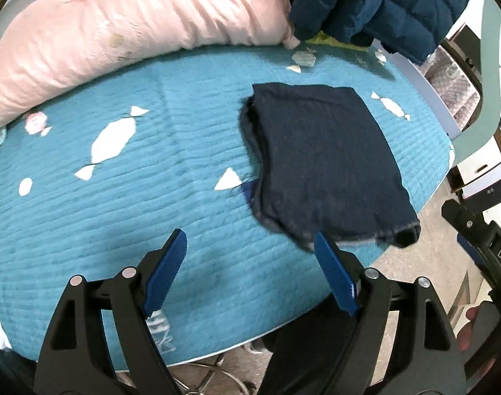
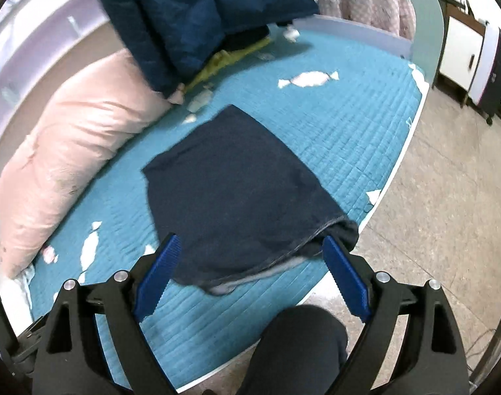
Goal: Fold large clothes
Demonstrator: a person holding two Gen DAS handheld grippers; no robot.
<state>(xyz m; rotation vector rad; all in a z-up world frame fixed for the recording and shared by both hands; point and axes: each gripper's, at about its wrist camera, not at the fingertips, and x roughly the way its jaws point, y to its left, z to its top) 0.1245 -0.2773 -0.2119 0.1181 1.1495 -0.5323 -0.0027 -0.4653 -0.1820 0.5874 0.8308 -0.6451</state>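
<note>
**A:** Left wrist view: the left tool (image 1: pixel 250 240) is hovering over the near edge of a bed, its blue-padded jaws standing wide apart with nothing between them. What is lying ahead of it?

**B:** A dark navy garment (image 1: pixel 322 161), folded into a rough rectangle, is lying flat on the teal quilted bedspread (image 1: pixel 151 197), right of centre and close to the bed's near right edge. One lower corner is reaching almost to that edge. The tool's right pad is sitting just in front of the garment's near hem, though whether it is touching cannot be told.

**A:** And the right wrist view?

**B:** The right tool (image 2: pixel 250 247) is also gaping open, gripping nothing. The folded navy garment (image 2: pixel 237 194) is appearing straight ahead of it, its near hem showing between the two blue pads. The fabric is looking blurred there.

**A:** What is surrounding the garment?

**B:** A long pink pillow (image 1: pixel 118 36) is running along the far left side of the bed. A dark blue puffer jacket (image 2: pixel 201 10) is piled at the far end, overlapping the pillow's tip, with a strip of yellow-green cloth (image 2: pixel 230 56) peeking out beneath it. The person's dark-trousered knee (image 2: pixel 303 345) is showing at the bottom of the right view, beside the speckled floor (image 2: pixel 431 230).
</note>
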